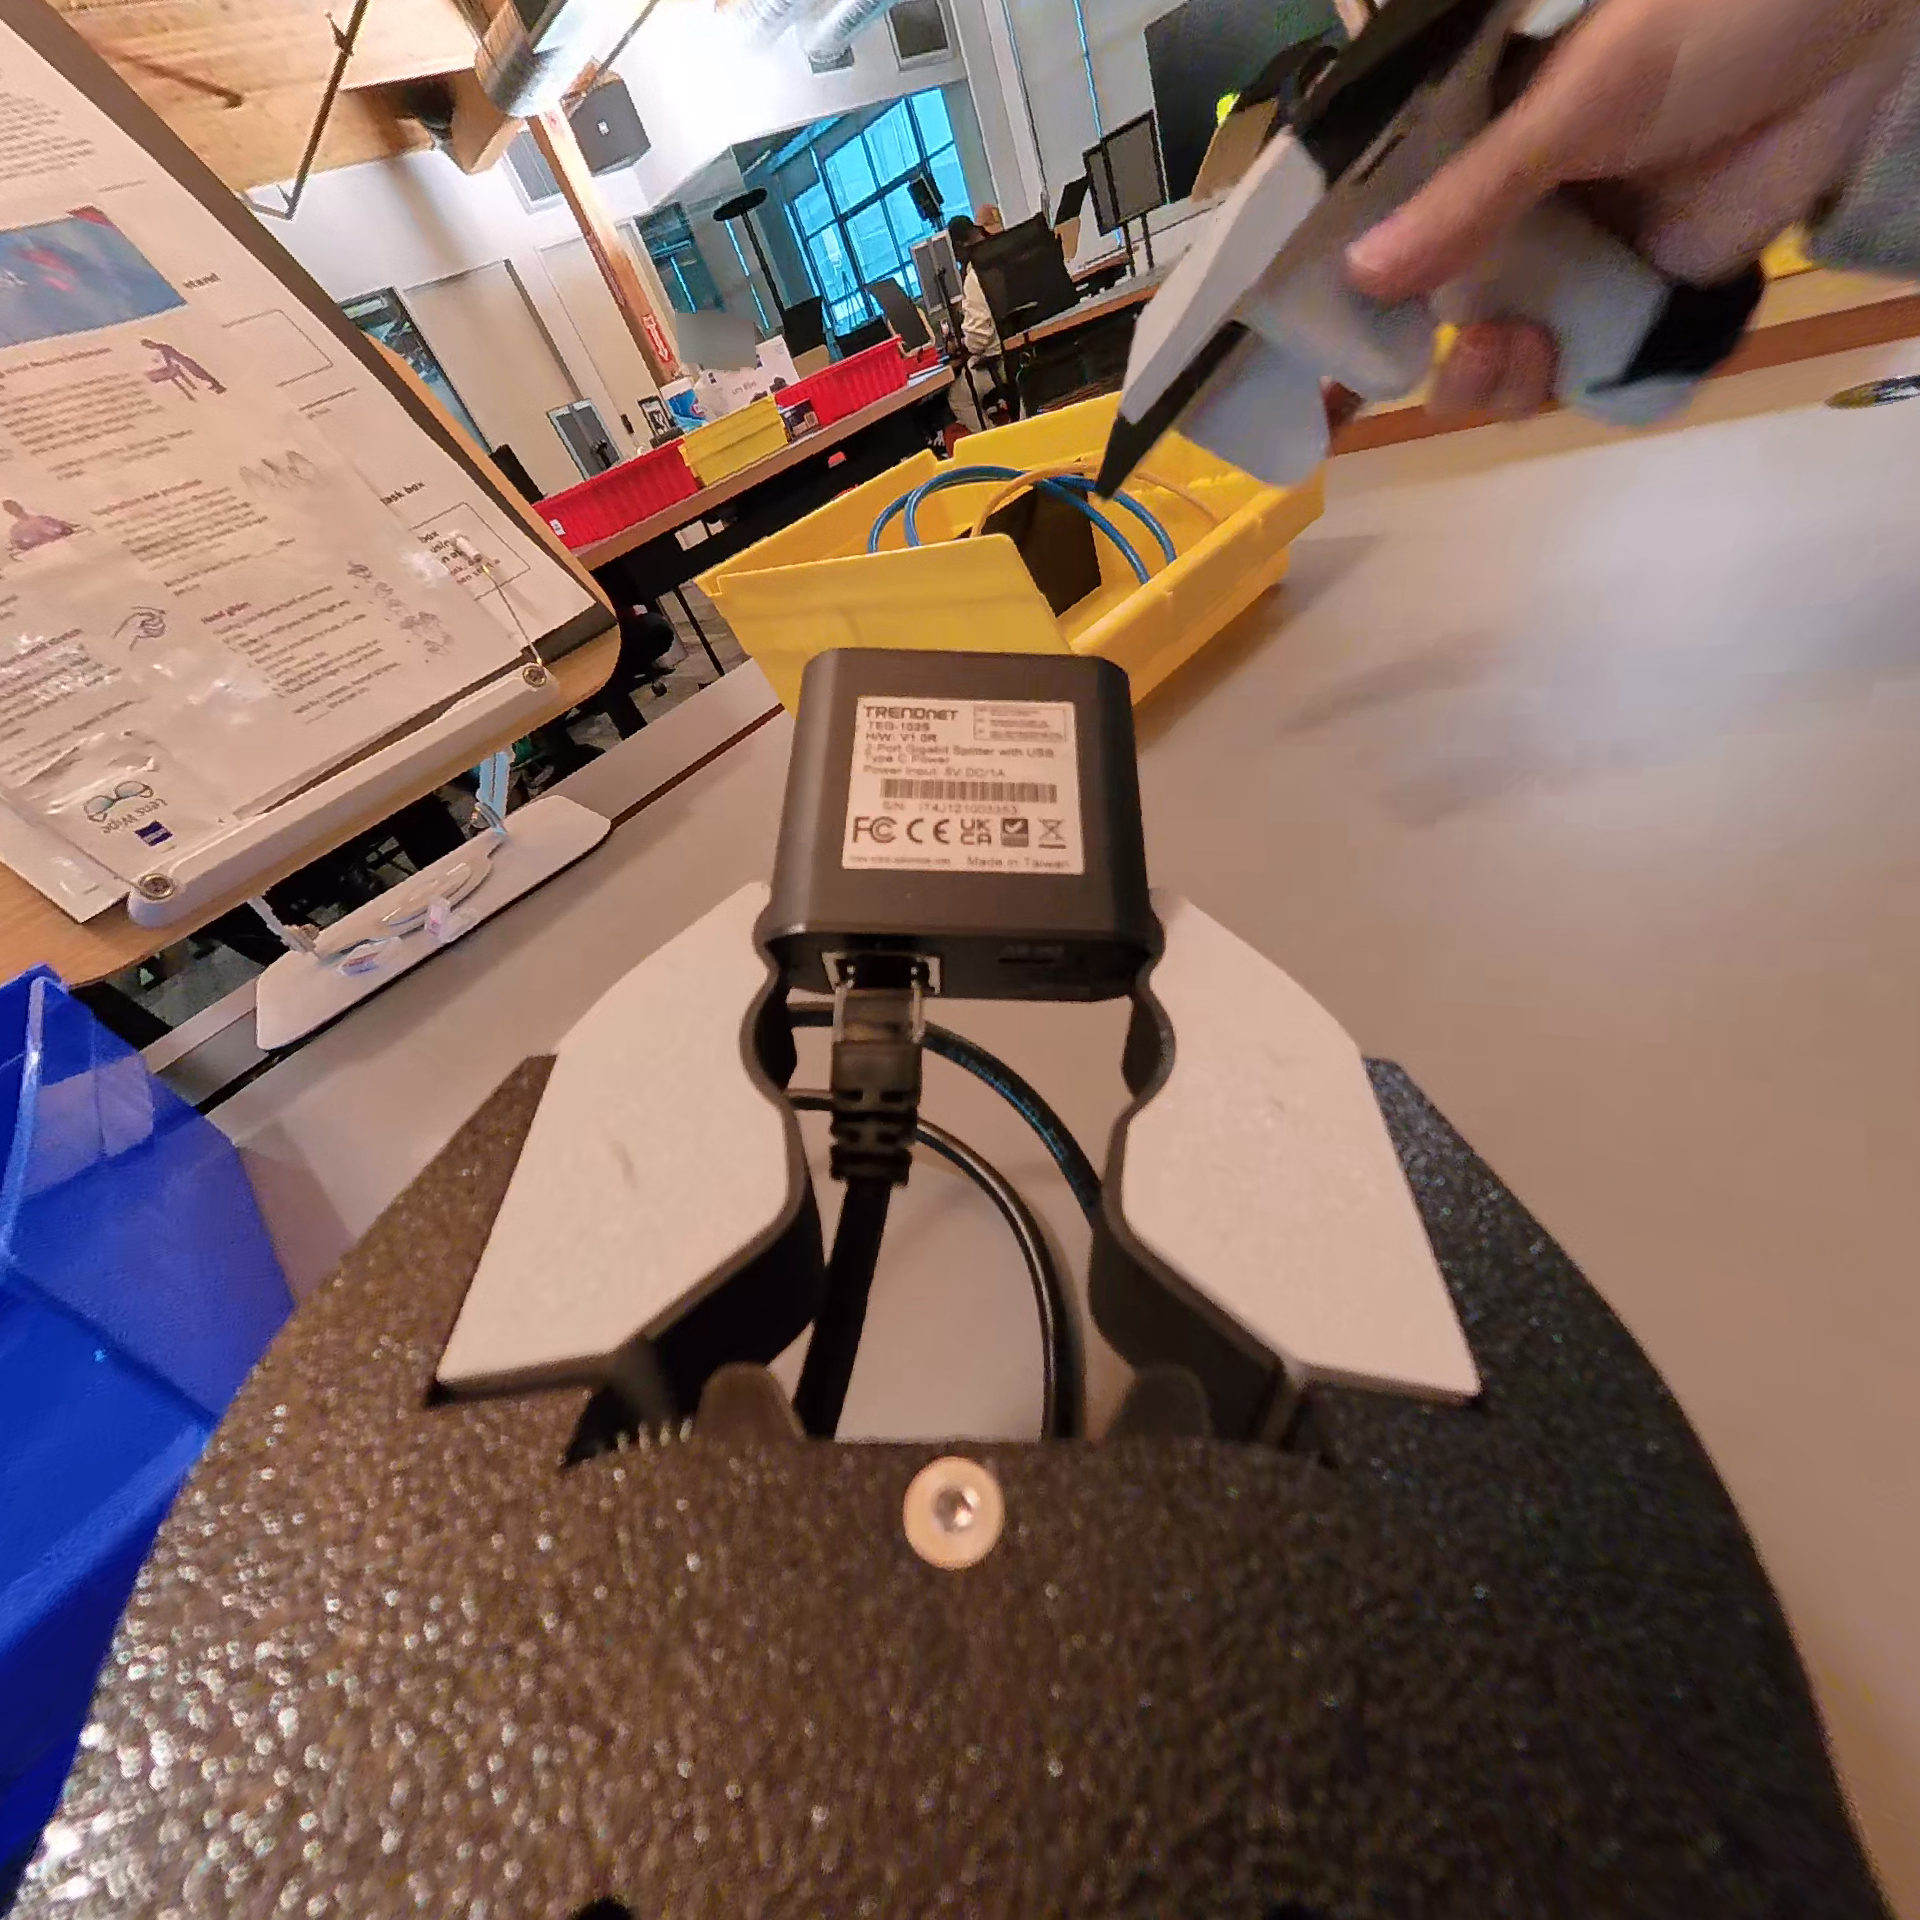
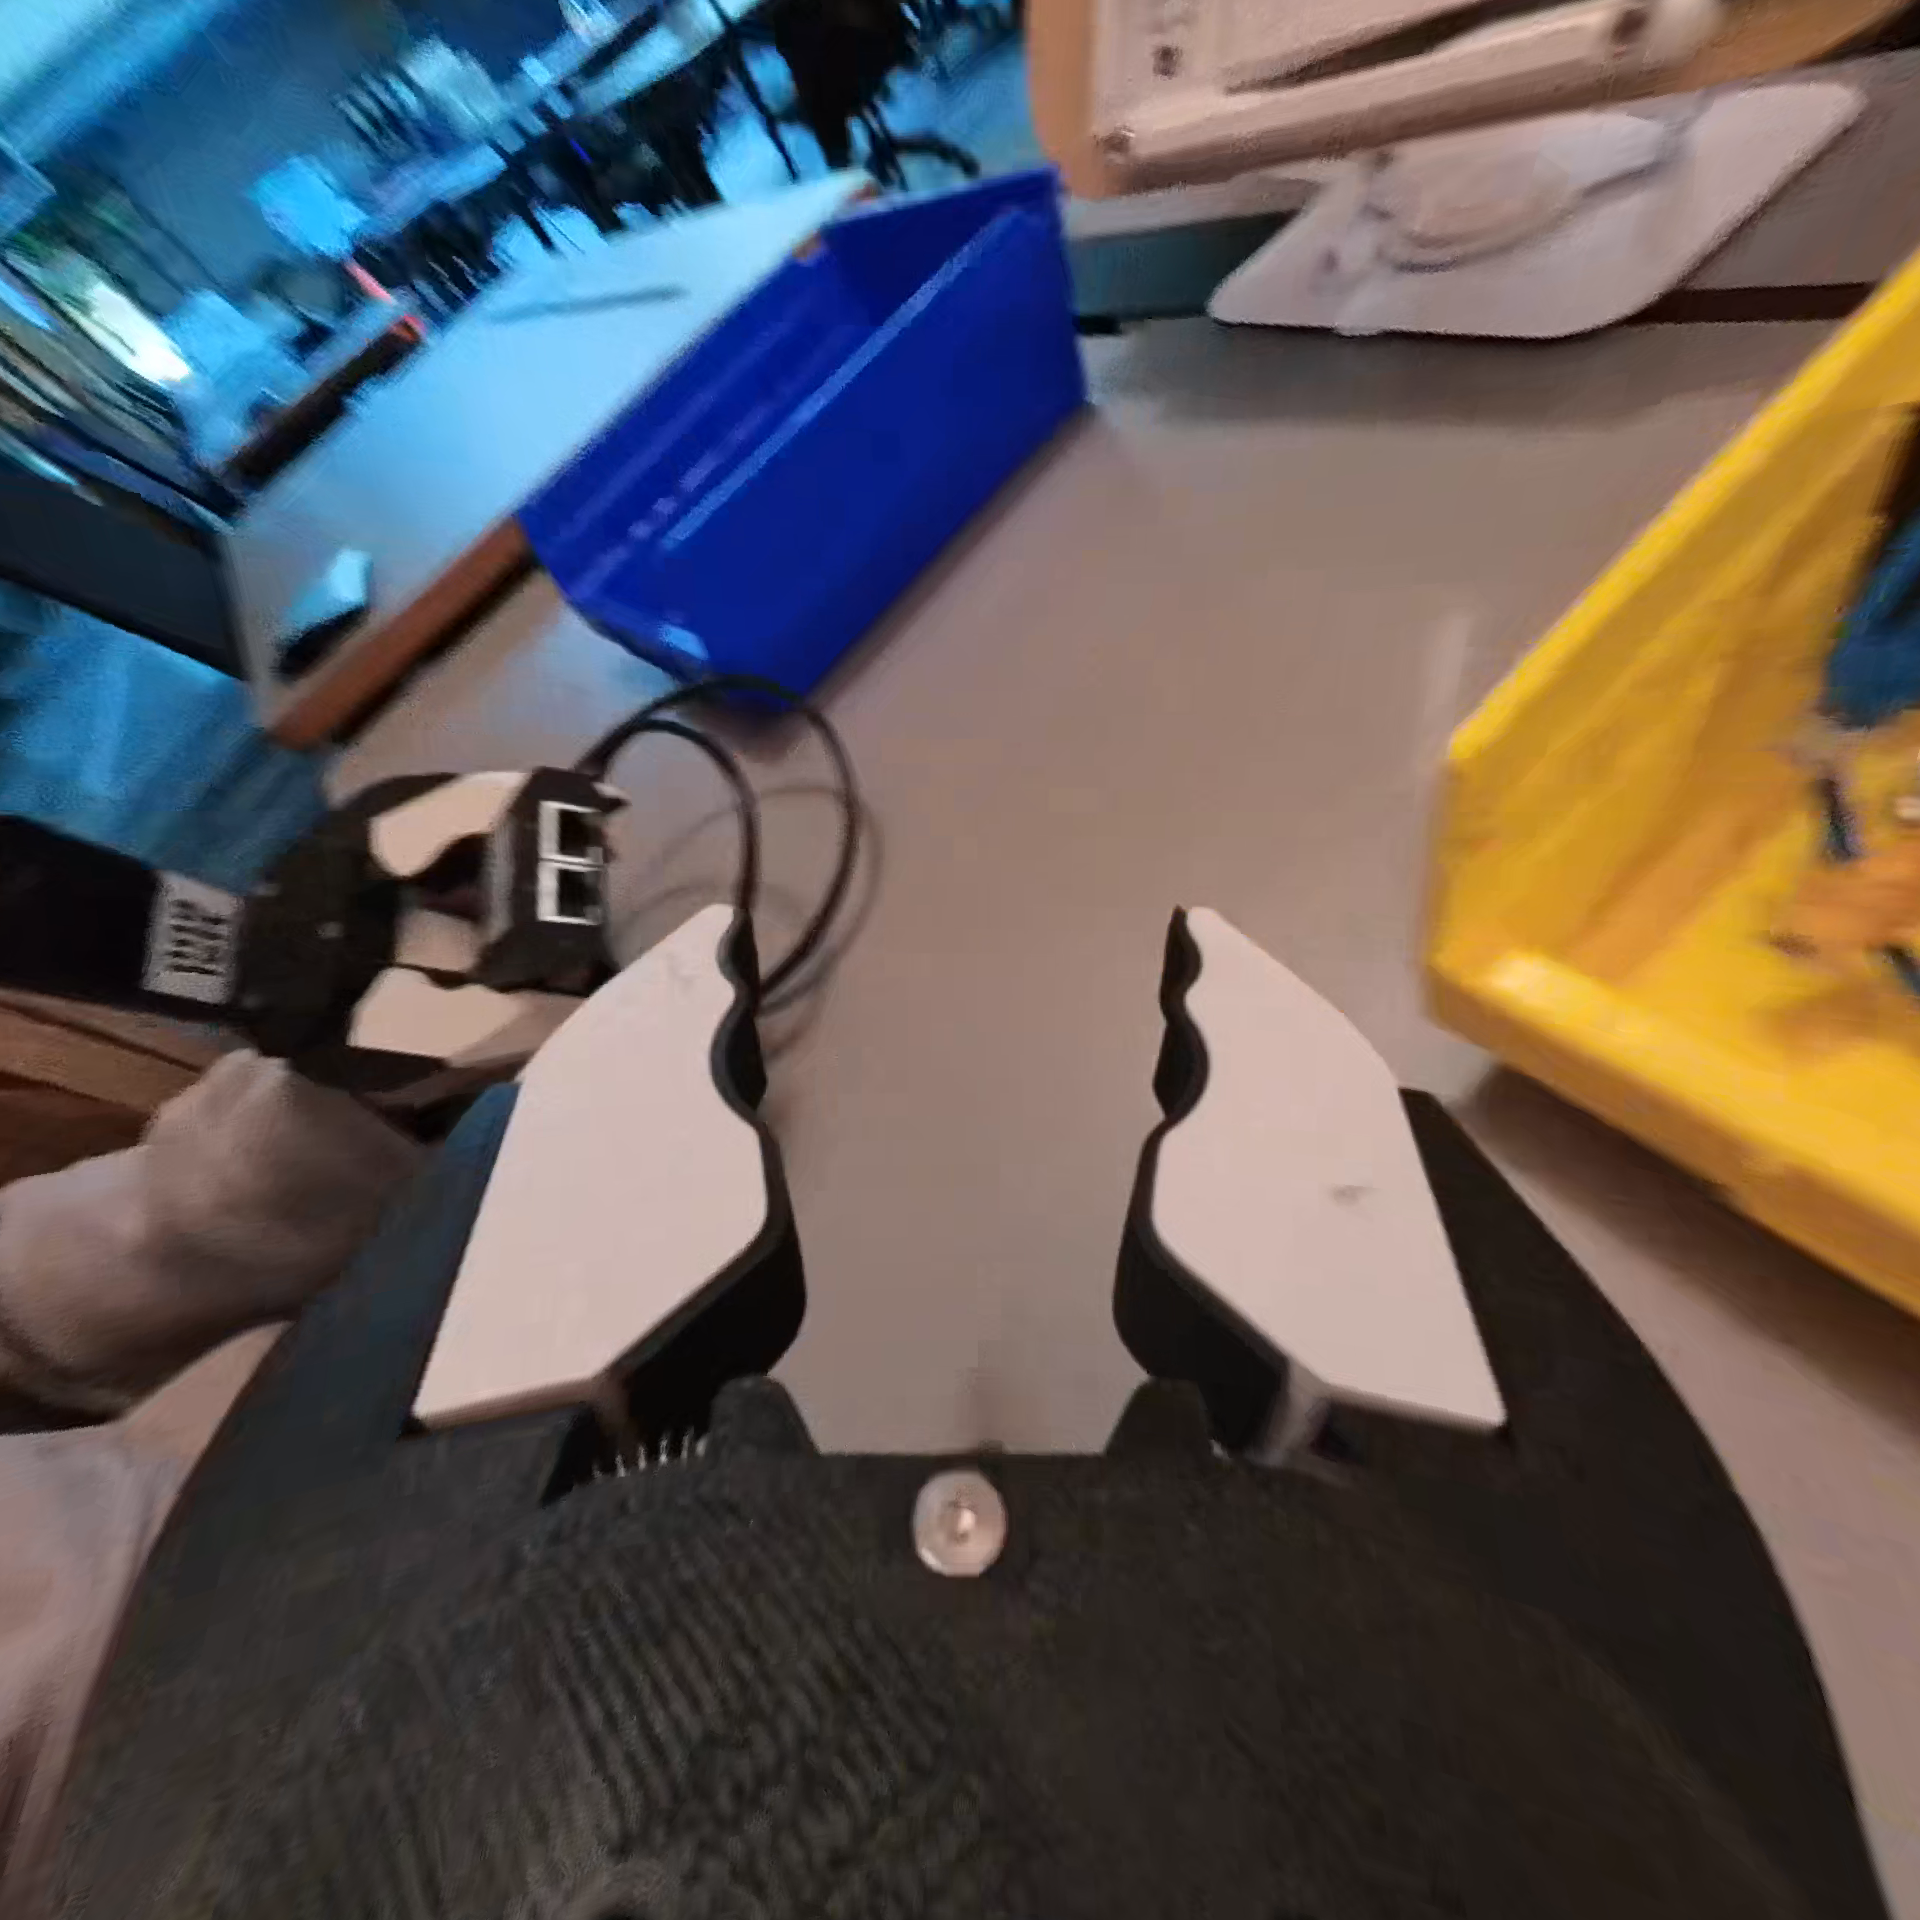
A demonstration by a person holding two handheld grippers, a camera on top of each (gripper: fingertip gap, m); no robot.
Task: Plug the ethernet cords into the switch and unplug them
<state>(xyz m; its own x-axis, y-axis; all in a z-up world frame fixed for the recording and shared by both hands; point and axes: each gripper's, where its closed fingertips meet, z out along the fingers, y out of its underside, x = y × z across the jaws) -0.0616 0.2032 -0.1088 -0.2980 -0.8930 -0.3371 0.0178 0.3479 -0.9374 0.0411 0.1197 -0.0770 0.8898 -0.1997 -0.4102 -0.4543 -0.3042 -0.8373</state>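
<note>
My left gripper (image 1: 956,935) is shut on a small black switch (image 1: 961,790), label side up, held above the grey table (image 1: 1558,831). A black ethernet cord (image 1: 873,1049) is plugged into its near port and loops down between my fingers. In the right wrist view the switch (image 2: 556,862) shows two empty ports facing me, and the cord (image 2: 821,790) loops on the table behind it. My right gripper (image 2: 956,925) is open and empty over the table; it also shows in the left wrist view (image 1: 1226,416), over the yellow bin (image 1: 894,603) that holds coiled blue cords (image 1: 1132,530).
A blue bin (image 1: 94,1299) stands at the left of the table, also in the right wrist view (image 2: 831,436). A tilted instruction board on a white stand (image 1: 249,447) is behind it. The yellow bin's wall (image 2: 1621,997) is close on my right gripper's right.
</note>
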